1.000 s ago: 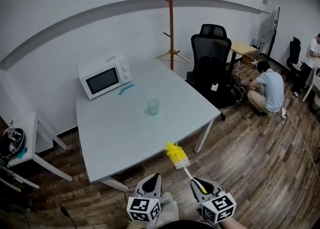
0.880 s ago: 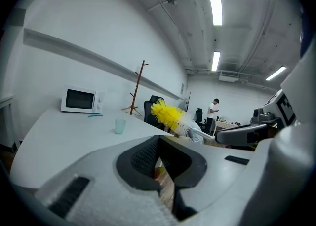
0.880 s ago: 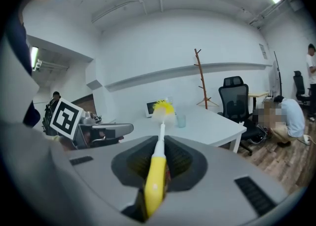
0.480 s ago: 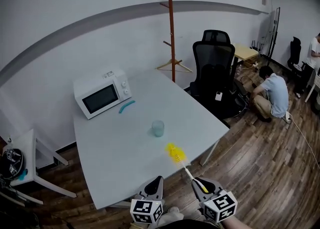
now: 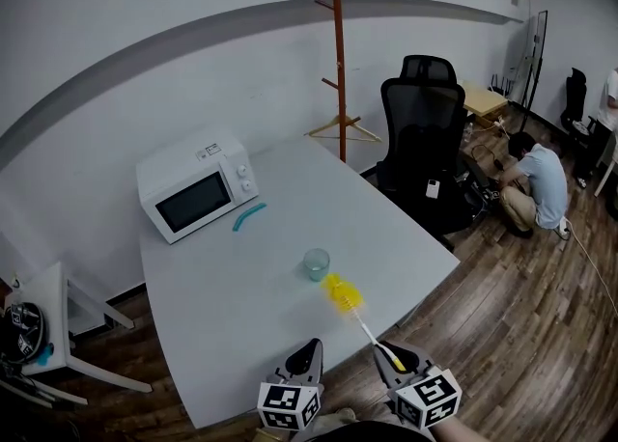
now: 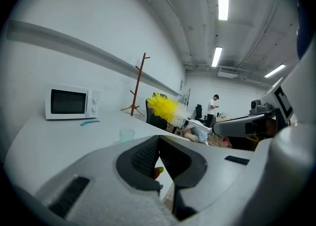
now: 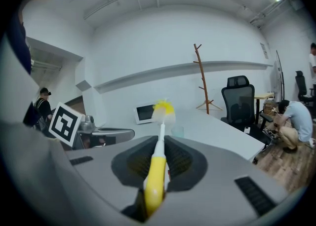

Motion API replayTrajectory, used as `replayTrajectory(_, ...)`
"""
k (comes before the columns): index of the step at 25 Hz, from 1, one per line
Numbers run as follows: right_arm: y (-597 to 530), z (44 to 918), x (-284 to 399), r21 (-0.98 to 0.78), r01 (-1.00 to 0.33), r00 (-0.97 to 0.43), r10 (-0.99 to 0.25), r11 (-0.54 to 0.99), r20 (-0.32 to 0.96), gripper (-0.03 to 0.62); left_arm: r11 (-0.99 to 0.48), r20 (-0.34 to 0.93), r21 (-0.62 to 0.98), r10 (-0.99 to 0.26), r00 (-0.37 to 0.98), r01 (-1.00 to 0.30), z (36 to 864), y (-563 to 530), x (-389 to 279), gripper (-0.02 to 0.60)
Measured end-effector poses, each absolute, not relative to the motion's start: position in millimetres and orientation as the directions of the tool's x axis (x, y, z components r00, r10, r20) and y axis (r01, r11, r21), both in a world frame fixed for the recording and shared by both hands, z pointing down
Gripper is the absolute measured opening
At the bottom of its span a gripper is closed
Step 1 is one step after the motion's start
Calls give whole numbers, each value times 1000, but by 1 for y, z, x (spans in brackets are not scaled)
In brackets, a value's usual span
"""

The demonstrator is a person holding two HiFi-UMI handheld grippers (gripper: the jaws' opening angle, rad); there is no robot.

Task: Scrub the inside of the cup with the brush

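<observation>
Right gripper [image 5: 398,361] grips the yellow-handled bristle brush [image 5: 358,317], left gripper [image 5: 307,357] clenched empty: open left to pin the translucent green plastic cup [image 5: 316,263], then enter bristles vertically, centred.

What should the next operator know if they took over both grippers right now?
The left gripper is shut and holds nothing, low at the near edge of the table.
The right gripper is shut on the handle of the brush, with the bristles aimed toward the cup but not in it.
The cup stands upright on the table, untouched.
Done: brush in hand.
Left to do: steady the cup, insert the brush, scrub inside.
</observation>
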State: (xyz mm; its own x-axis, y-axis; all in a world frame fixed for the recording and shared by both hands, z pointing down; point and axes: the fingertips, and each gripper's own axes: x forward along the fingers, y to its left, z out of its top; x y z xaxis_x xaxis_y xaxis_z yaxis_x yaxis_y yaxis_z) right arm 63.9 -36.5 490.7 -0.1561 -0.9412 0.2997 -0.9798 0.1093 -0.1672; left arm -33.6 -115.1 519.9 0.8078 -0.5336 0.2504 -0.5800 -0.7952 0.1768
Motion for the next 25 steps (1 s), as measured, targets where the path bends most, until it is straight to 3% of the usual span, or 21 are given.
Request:
replayTrajectory(9, -74, 490, 101, -185, -978, -153, -942, 100, 298, 49, -763, 281, 186, -562, 778, -619, 535, -147, -24, 17)
replayTrajectory(23, -168, 483, 148, -236, -931, -343, -886, 278, 310, 48, -681, 303, 179, -649, 698, -710, 552, -216, 21, 19)
replayTrajectory(24, -173, 483, 152, -238, -928, -354, -882, 288, 311, 48, -675, 309, 179, -652, 692, -716, 556, -219, 25, 23)
replayTrajectory(25, -177, 483, 155, -242, -924, -364, -877, 297, 312, 48, -669, 315, 177, -656, 686, -722, 560, -223, 29, 93)
